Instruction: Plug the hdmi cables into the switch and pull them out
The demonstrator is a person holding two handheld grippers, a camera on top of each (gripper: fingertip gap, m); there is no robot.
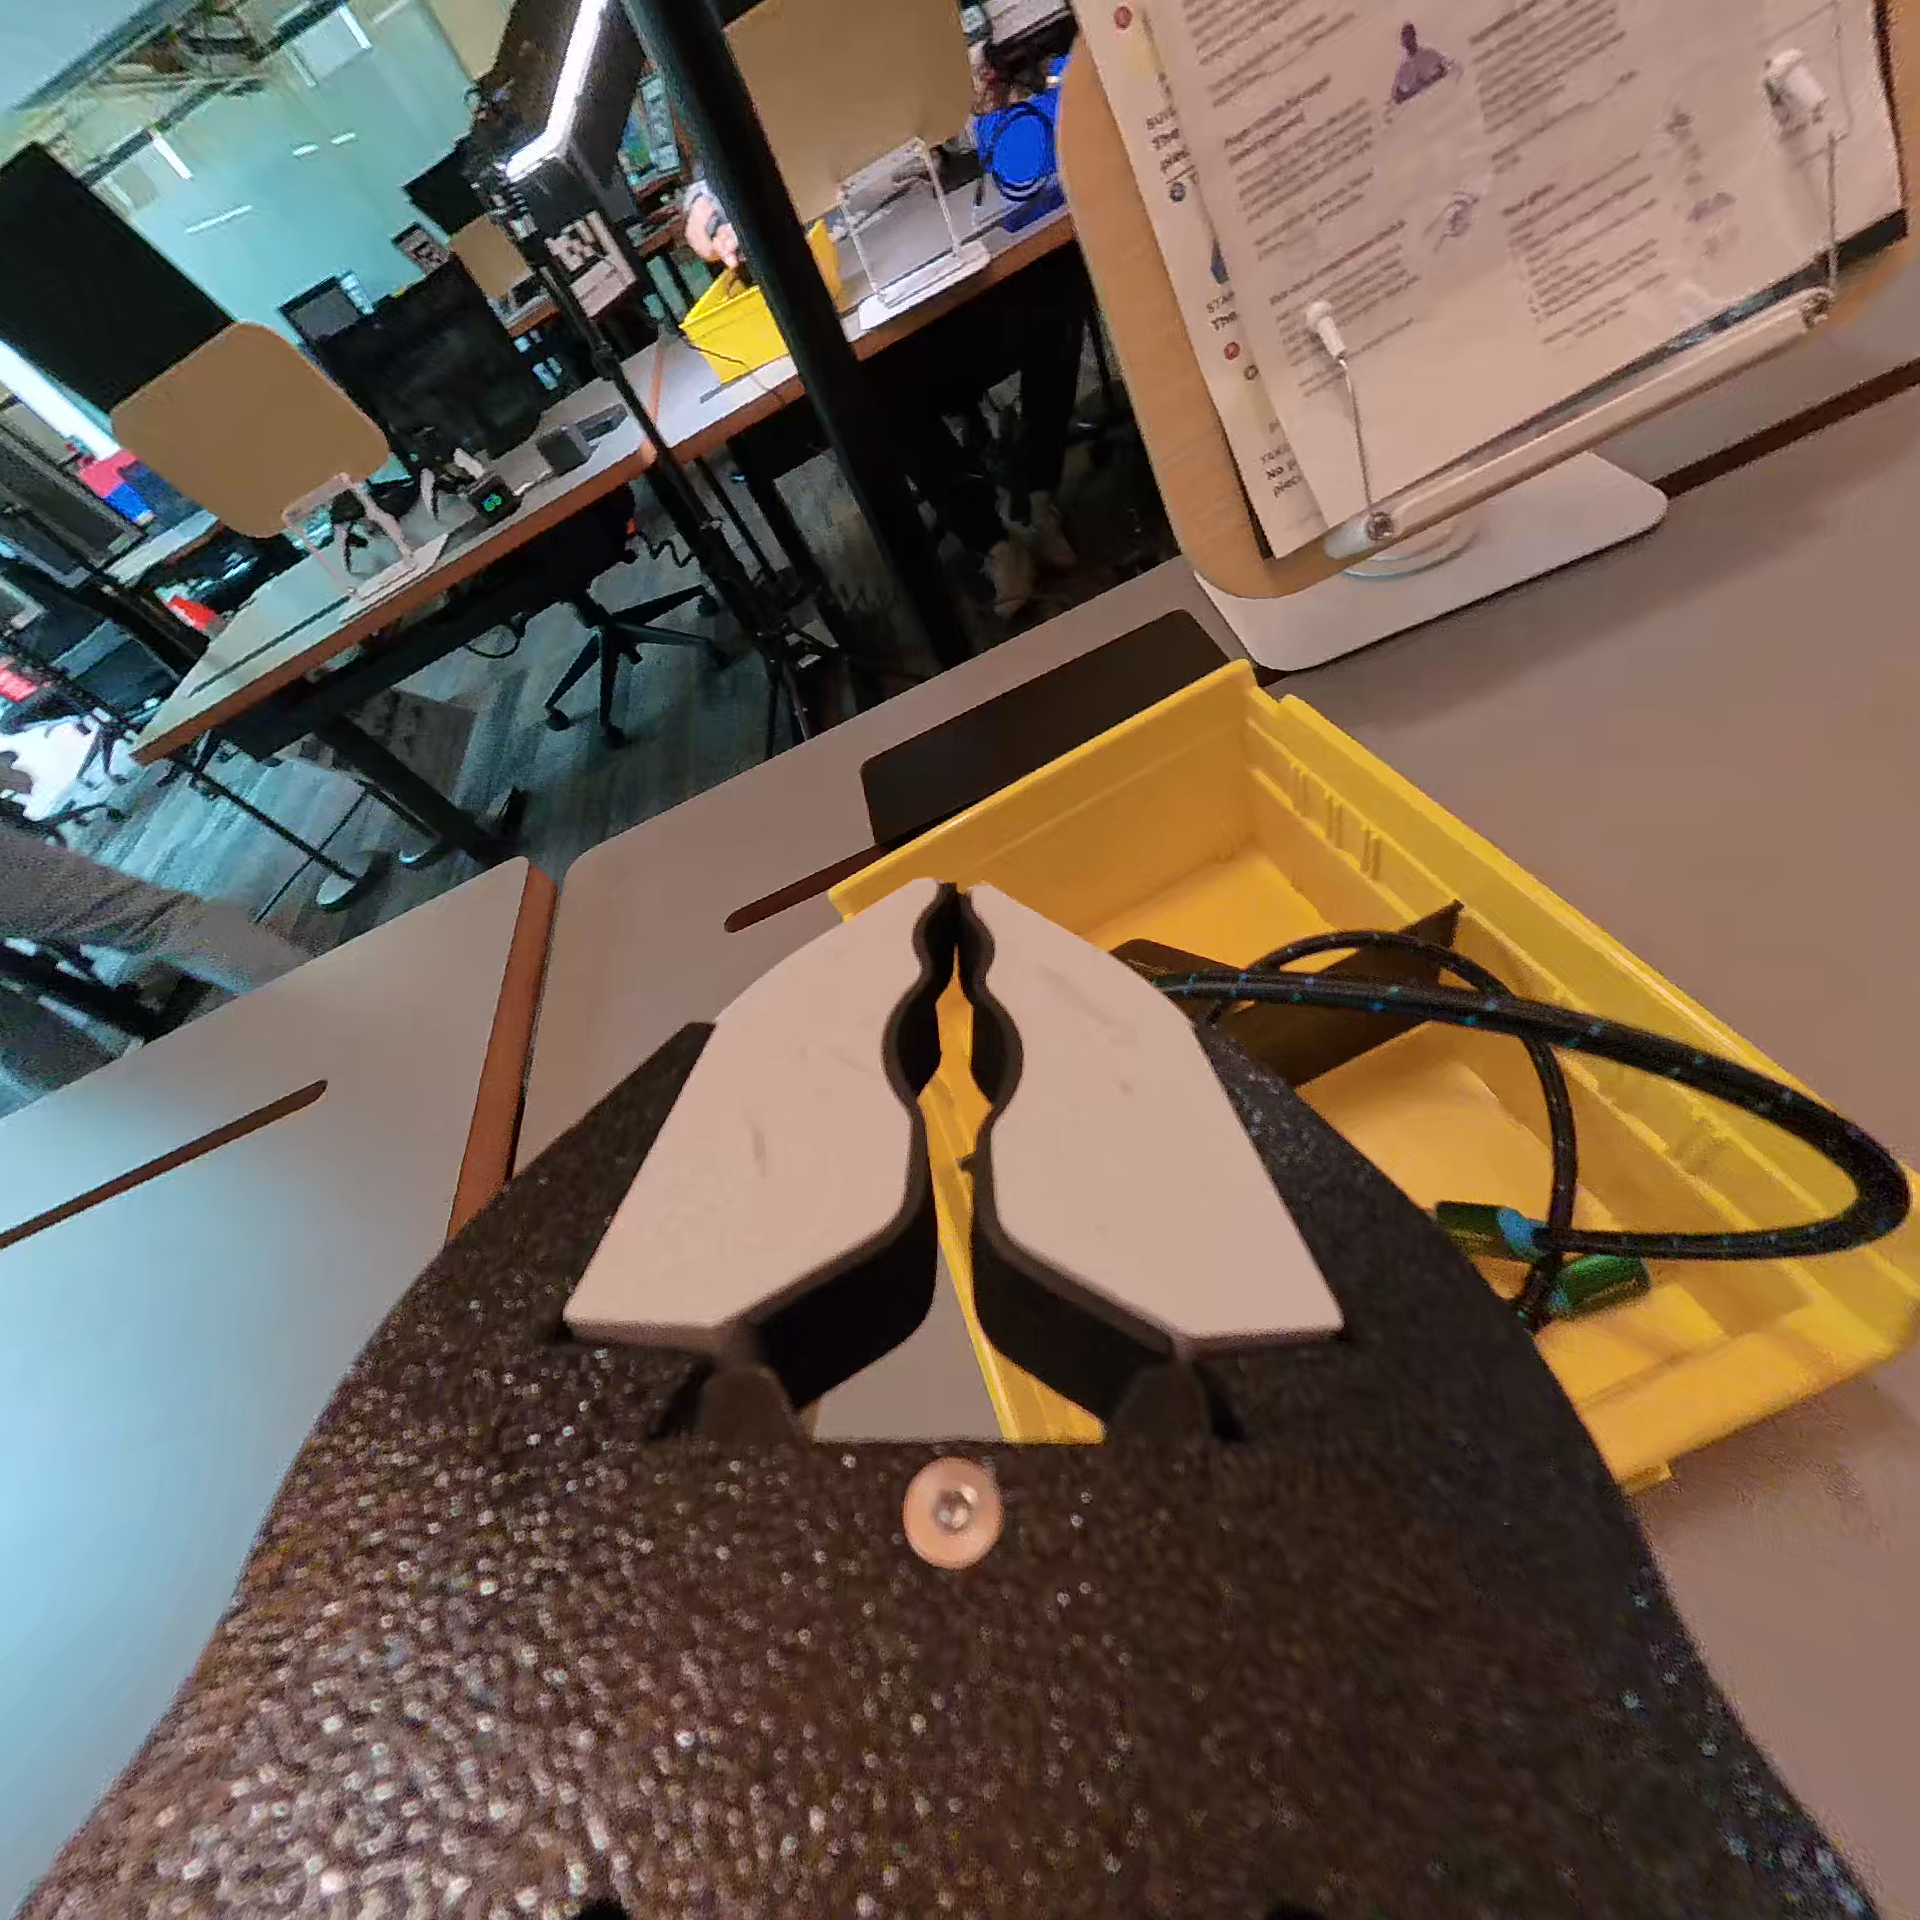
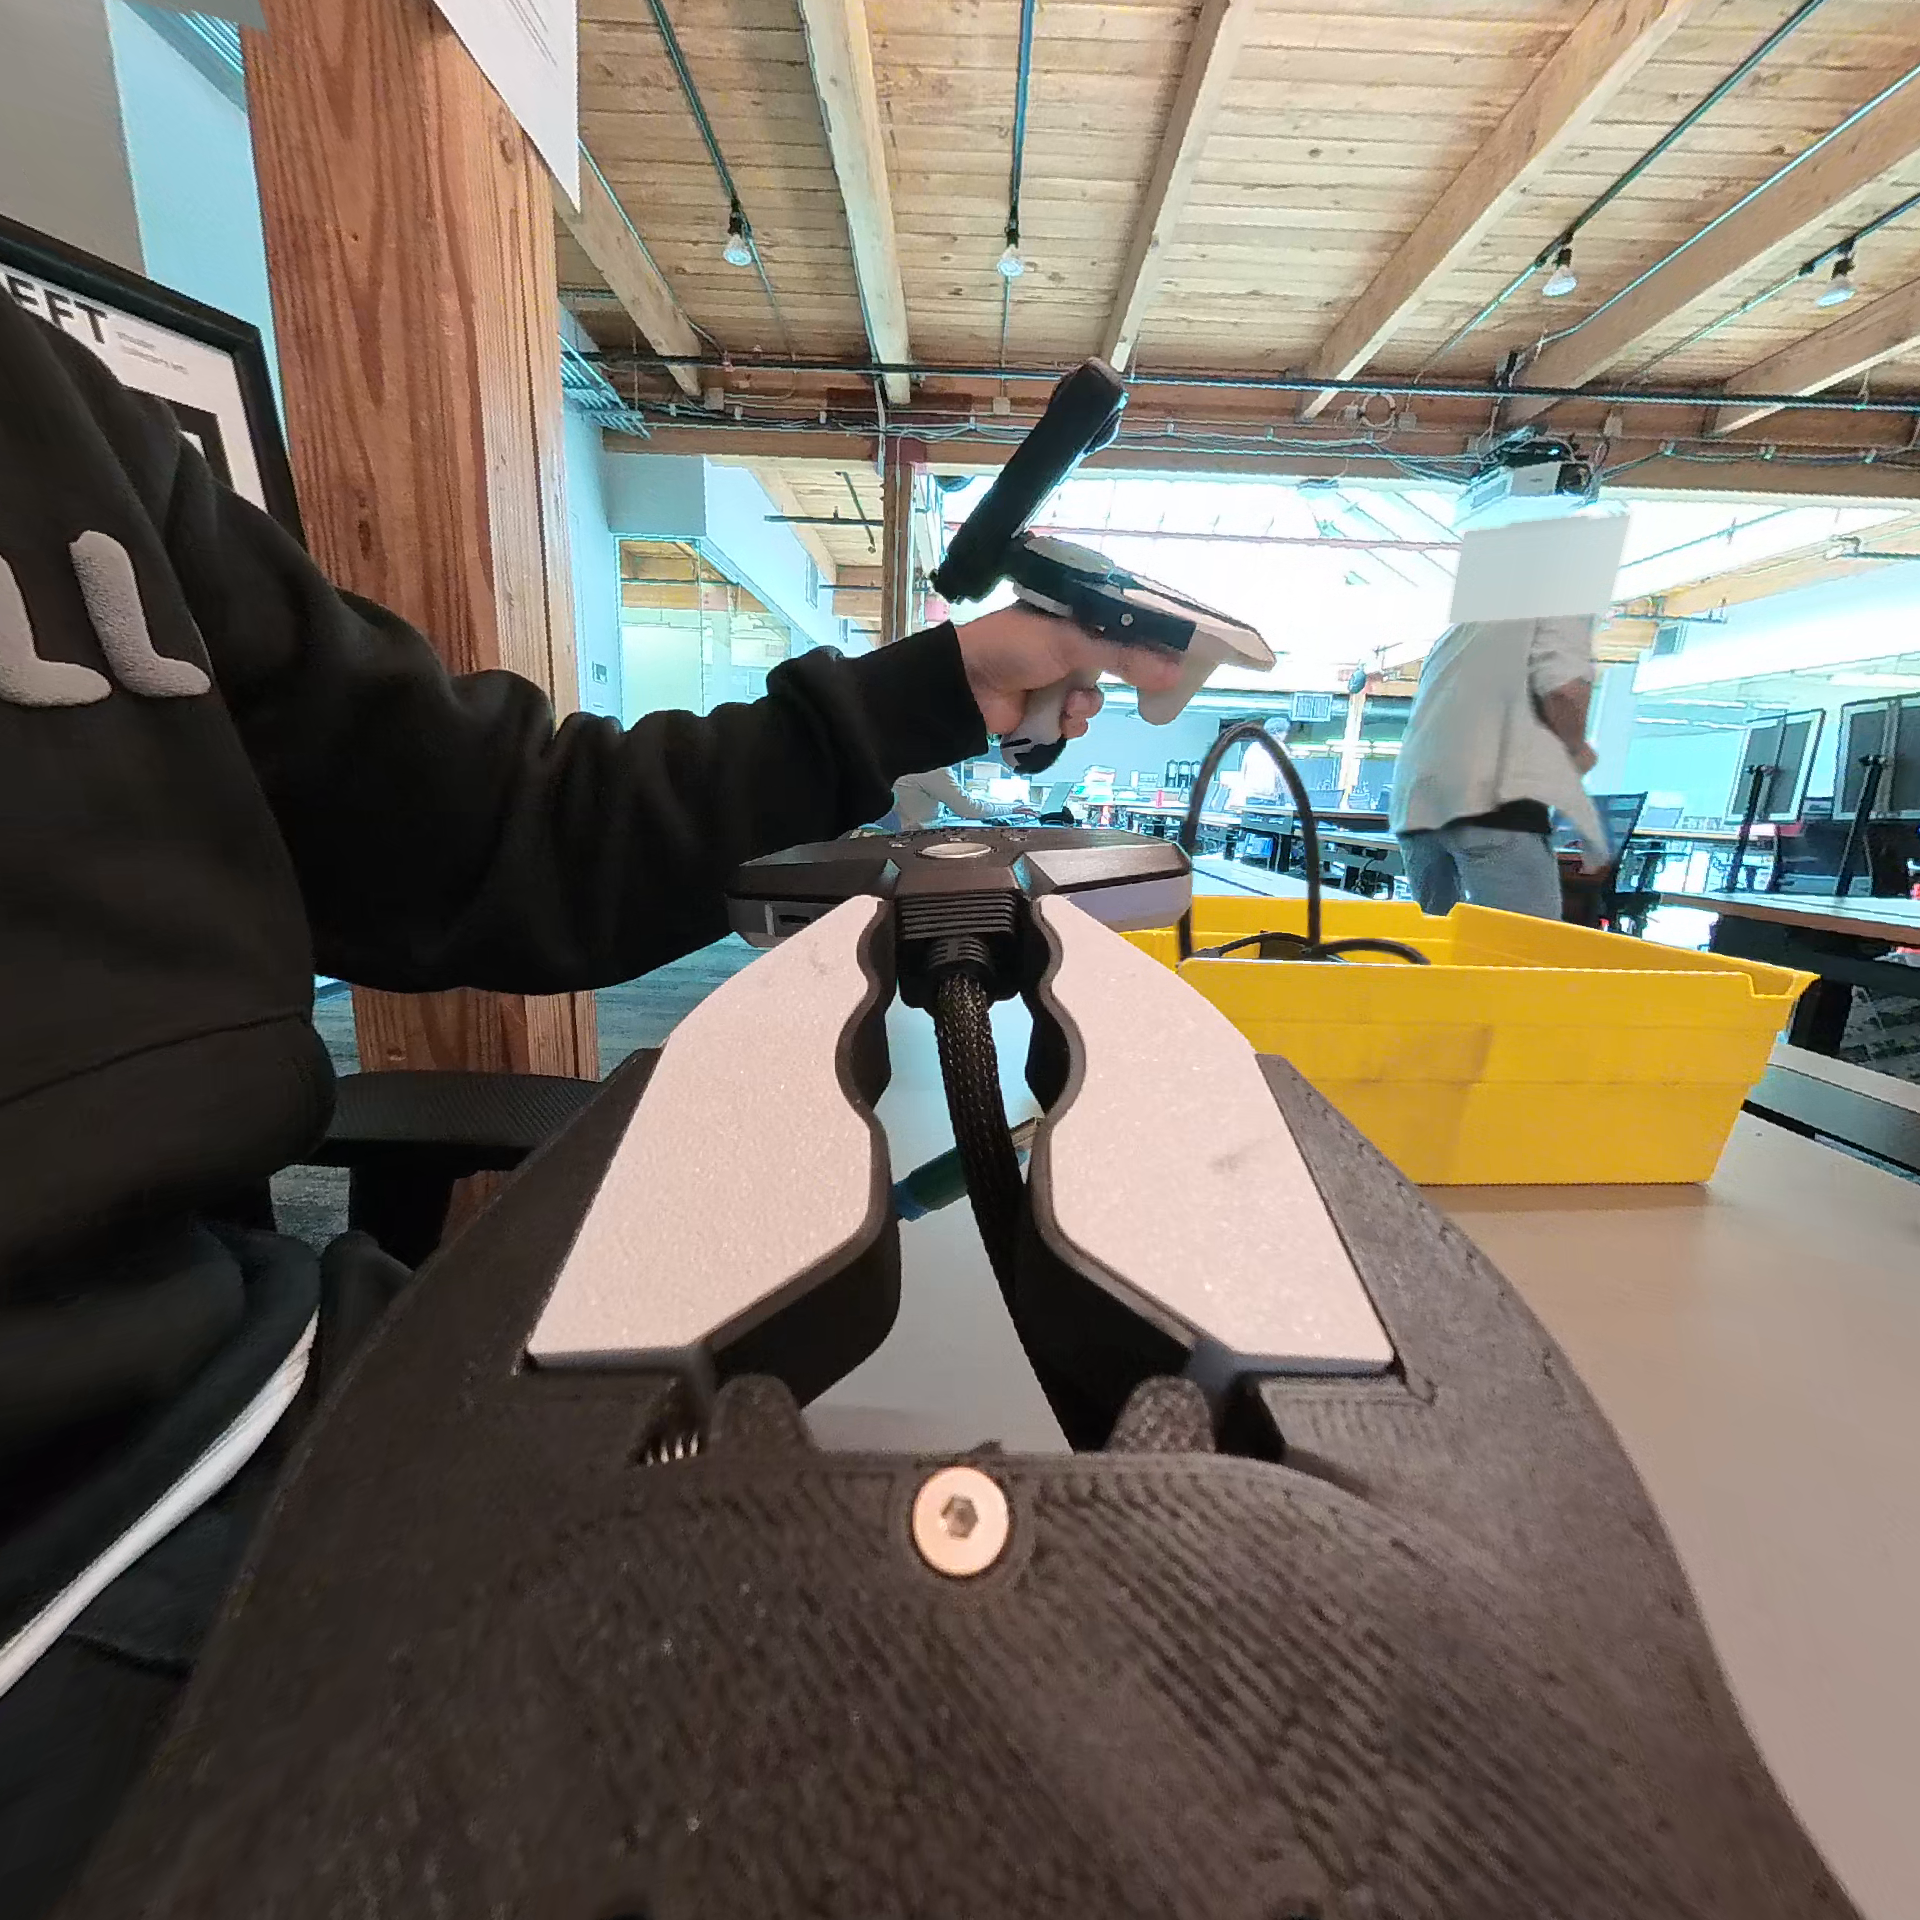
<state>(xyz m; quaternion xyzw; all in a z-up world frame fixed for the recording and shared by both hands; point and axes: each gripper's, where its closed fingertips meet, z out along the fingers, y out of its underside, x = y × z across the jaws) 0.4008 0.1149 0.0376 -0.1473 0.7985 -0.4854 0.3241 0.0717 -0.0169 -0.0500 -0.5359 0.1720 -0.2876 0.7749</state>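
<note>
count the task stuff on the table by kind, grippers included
grippers: 2, left gripper shut and empty, right gripper shut on black hdmi plug
hdmi cables: 2, black hdmi plug's, braided cable in bin
switch: 1
yellow bin: 1
total: 6

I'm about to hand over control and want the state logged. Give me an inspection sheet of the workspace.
Surface: grey table, joined to a second tabletop on the left.
Job's things: black switch on the table; black plug at its near port, apparently seated.
Clutter: yellow bin holding a black divider; document stand with papers behind it.
Grippers: right gripper closed on the plug; left gripper closed, empty, raised above the bin's near corner.
Cables: braided cable runs back between the right fingers; a second braided cable is looped in the bin, green plugs at its end.
Surroundings: open office, desks, chairs, wooden post, person standing beyond.
</note>
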